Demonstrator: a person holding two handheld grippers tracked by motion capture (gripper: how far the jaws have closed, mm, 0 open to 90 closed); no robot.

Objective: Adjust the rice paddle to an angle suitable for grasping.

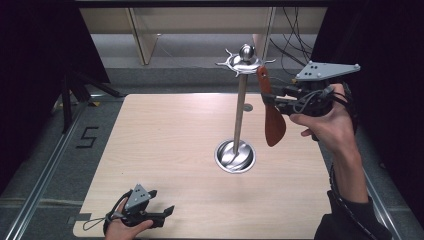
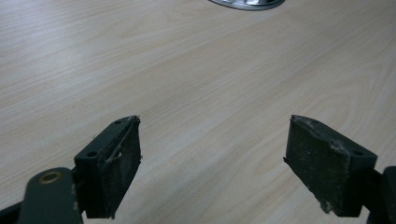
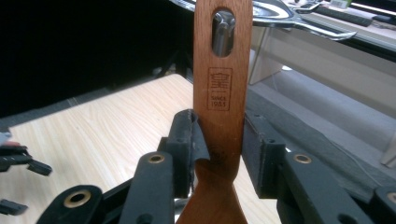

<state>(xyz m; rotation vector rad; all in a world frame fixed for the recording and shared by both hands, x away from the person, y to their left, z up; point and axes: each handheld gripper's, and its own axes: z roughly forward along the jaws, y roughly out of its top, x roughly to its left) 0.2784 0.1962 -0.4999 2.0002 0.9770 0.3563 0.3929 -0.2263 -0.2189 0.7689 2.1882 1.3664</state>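
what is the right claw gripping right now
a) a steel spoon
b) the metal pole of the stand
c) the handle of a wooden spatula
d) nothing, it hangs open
c: in the right gripper view the right claw has its pads pressed on both sides of the wooden spatula at its handle, below the hanging slot, and the high view shows the spatula held up beside the hooks at the top of the metal stand.
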